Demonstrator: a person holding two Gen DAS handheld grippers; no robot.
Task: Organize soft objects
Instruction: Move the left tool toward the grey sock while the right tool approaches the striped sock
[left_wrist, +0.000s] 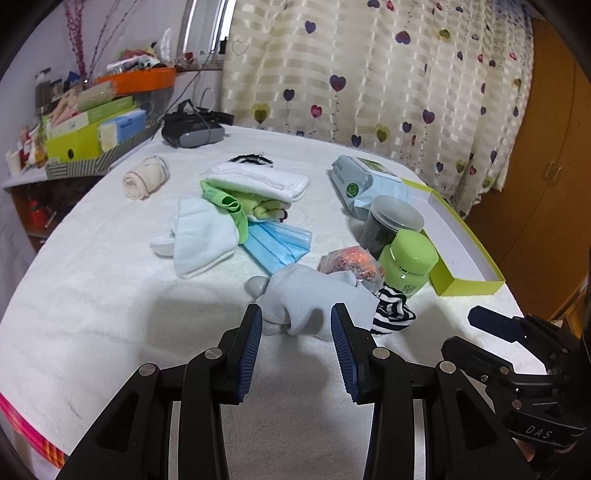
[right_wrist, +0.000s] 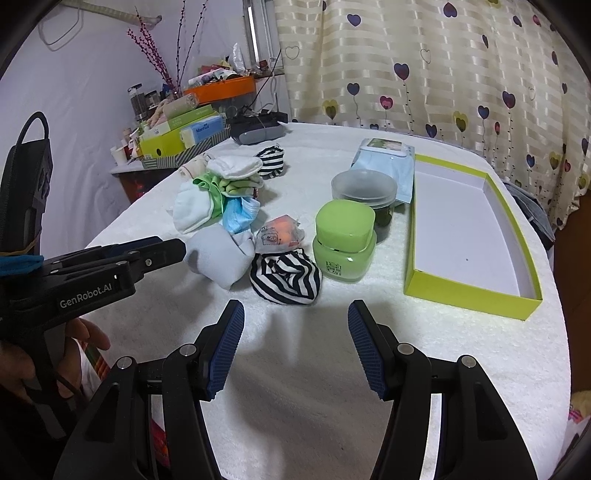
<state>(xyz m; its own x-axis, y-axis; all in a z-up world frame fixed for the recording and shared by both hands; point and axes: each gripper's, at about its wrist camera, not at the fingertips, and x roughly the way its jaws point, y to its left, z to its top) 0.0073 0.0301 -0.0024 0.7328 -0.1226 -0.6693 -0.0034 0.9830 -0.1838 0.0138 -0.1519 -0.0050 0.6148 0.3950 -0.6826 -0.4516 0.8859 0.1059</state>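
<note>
A grey sock (left_wrist: 306, 295) (right_wrist: 218, 258) lies bunched on the white towel-covered table (right_wrist: 295, 369). My left gripper (left_wrist: 297, 317) (right_wrist: 173, 247) is open, its fingertips at the sock's near edge, with cloth between them and no clear squeeze. A black-and-white striped sock (right_wrist: 284, 278) (left_wrist: 391, 310) lies just right of it. My right gripper (right_wrist: 295, 314) stands open and empty a little short of the striped sock. Farther back lies a pile: white cloth (left_wrist: 258, 181), green cloth (left_wrist: 229, 206), blue masks (left_wrist: 280, 243), pale sock (left_wrist: 199, 232). An open lime-green box (right_wrist: 469, 295) sits at the right.
A green jar (right_wrist: 345, 240), a clear-lidded jar (right_wrist: 364, 188), a wipes pack (right_wrist: 384, 162) and an orange packet (right_wrist: 280, 234) stand between the socks and the box. A rolled beige sock (left_wrist: 144, 179), a second striped sock (right_wrist: 271, 158) and a headset (right_wrist: 258, 129) lie farther back.
</note>
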